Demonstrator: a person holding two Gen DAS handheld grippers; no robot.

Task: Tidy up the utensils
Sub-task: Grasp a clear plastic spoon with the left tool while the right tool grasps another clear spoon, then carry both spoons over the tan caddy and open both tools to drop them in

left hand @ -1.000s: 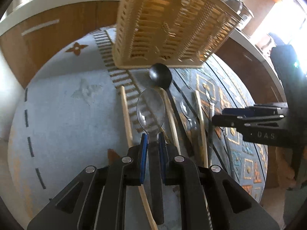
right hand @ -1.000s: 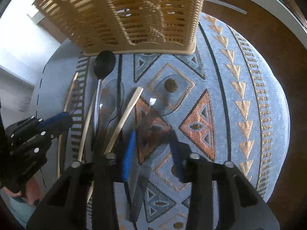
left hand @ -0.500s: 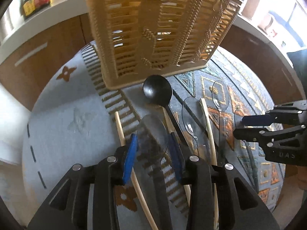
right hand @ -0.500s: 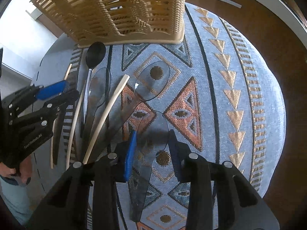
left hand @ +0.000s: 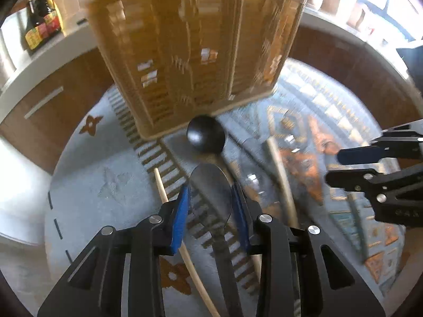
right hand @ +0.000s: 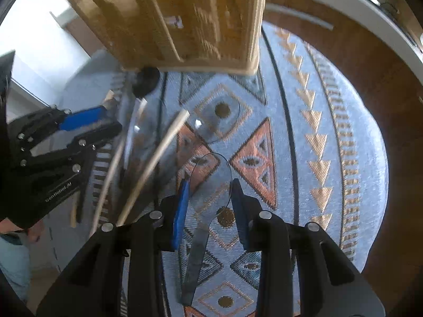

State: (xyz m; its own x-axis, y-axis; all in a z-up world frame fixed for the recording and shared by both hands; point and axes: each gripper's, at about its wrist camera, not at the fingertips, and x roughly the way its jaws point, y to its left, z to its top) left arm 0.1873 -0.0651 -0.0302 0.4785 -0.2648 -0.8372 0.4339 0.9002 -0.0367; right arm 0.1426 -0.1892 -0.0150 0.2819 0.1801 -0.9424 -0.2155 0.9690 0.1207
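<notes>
My left gripper [left hand: 210, 199] grips the bowl of a clear smoky plastic spoon [left hand: 211, 182] between its blue pads. My right gripper [right hand: 208, 198] grips the bowl of another clear spoon [right hand: 211, 174] the same way; its handle runs back under the gripper. The tan slatted utensil basket [left hand: 195, 52] stands just ahead in both views [right hand: 190, 18]. On the patterned cloth lie a black spoon [left hand: 206, 134], wooden chopsticks [left hand: 280, 169], and one more clear spoon [right hand: 219, 121]. The right gripper shows at the right of the left wrist view [left hand: 375, 163].
The round table's blue patterned cloth [right hand: 304, 137] drops off to wooden cabinets behind. Sauce bottles [left hand: 42, 21] stand on a white counter at far left. A chopstick [left hand: 169, 211] lies under my left gripper. The left gripper [right hand: 53, 145] is close on the right wrist view's left.
Both grippers have lifted and moved forward with their spoons, so the basket looms closer. One second ago the left was shut on the spoon's handle; now it holds the bowl.
</notes>
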